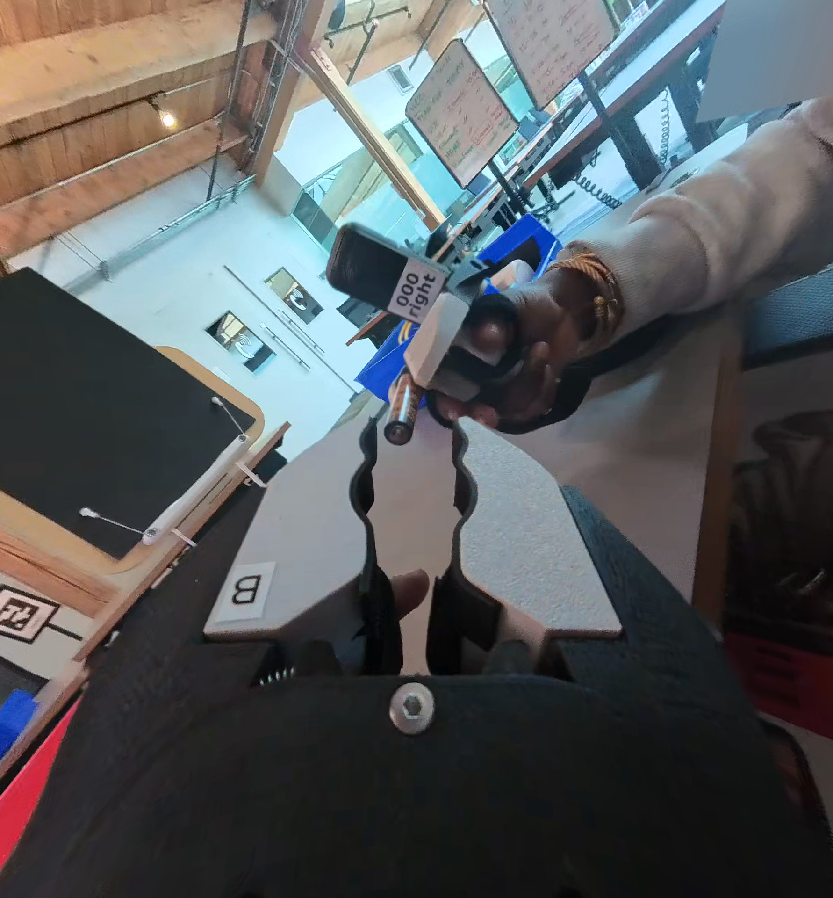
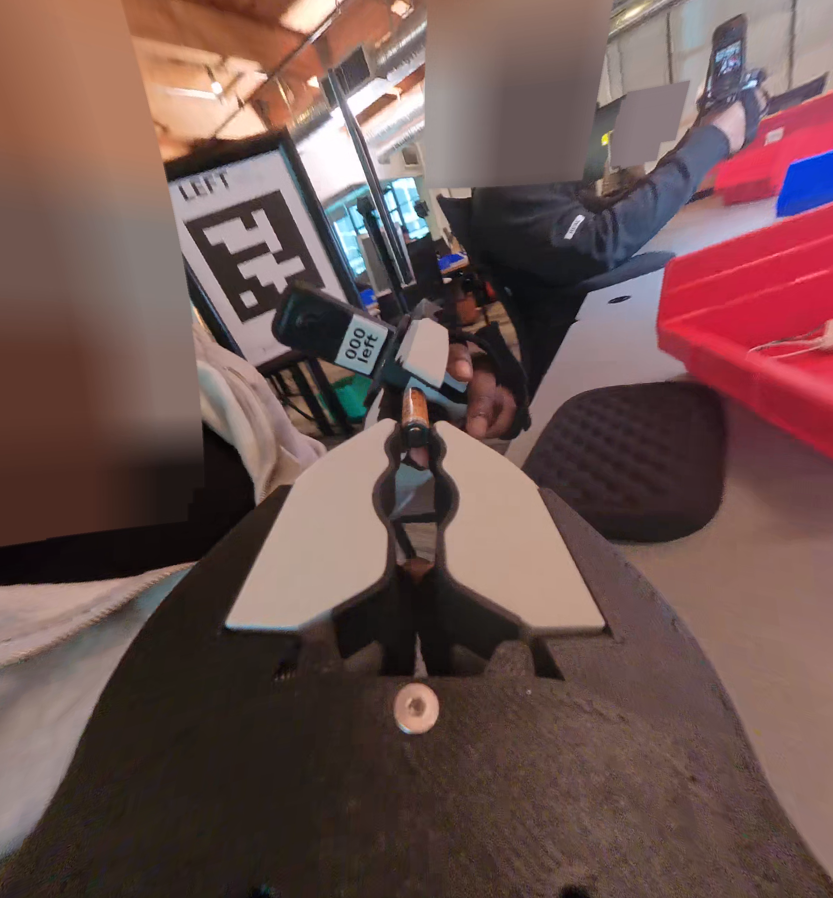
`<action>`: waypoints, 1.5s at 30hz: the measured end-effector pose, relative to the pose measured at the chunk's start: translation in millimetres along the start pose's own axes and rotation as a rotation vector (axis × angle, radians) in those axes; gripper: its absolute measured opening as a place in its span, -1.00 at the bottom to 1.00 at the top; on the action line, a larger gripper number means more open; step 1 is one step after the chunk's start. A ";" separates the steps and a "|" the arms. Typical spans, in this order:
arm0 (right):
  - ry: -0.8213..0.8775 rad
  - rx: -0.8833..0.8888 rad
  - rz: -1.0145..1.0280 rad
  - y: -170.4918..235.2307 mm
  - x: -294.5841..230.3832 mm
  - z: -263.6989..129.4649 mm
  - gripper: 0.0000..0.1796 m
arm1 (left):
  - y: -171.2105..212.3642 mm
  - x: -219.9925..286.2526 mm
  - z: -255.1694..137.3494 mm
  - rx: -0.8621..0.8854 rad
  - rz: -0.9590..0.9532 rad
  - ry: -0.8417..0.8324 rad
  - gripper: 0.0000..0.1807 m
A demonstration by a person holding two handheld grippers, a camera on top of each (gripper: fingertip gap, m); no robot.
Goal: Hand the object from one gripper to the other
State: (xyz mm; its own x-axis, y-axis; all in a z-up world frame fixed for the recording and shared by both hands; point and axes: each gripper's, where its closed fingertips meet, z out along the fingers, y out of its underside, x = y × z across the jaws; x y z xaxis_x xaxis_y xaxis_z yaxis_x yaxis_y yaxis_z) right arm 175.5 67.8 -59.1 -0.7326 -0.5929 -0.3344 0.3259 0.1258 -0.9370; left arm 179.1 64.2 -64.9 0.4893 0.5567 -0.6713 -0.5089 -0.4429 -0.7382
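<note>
Copper and black, the battery [image 2: 414, 422] sits pinched at the very tips of my right tongs [image 2: 415, 437], sticking out forward with its copper end away from me. The jaws there are clamped on its black end. From my left wrist view the same battery [image 1: 403, 413] pokes out of the right tongs [image 1: 417, 384] with its round end face toward me, just above the tips of my left tongs [image 1: 412, 435]. Those left jaws stand apart, wavy inner edges well separated, nothing between them; the battery's end hovers right at their mouth, not yet inside. Whether it touches either tip I cannot tell.

My right hand [image 1: 526, 359] grips the handle behind, cream sleeve [image 1: 725, 228] and gold bracelets [image 1: 594, 286] showing. In the right wrist view my left hand [image 2: 487, 393] holds the left tongs [image 2: 407, 393] just beyond the battery.

Further out: a black mat [image 2: 633, 452] on the grey surface [image 2: 764, 631], red bins [image 2: 764, 330] and a blue bin [image 2: 827, 180] to the right, a black-and-white marker board [image 2: 254, 252] behind. Whiteboards [image 1: 463, 107] hang in the background of the left wrist view.
</note>
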 end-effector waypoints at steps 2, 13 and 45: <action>-0.023 0.014 0.058 -0.5 0.6 -1.3 -0.89 | 0.8 0.6 0.7 -0.003 0.025 -0.006 -0.72; 0.003 -0.028 -0.067 3.4 -0.6 2.2 -0.76 | -1.3 -3.3 0.5 0.008 -0.271 0.040 -0.88; 0.017 -0.023 0.094 3.9 7.4 -1.7 -0.89 | 15.6 2.2 0.9 -0.047 -0.023 0.017 -0.70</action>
State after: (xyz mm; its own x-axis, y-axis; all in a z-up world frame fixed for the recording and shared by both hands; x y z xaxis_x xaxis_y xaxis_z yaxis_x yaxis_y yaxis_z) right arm 170.3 65.2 -65.4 -0.7093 -0.5644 -0.4223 0.3800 0.1984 -0.9035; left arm 171.6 59.2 -77.8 0.5123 0.5556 -0.6549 -0.4638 -0.4629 -0.7554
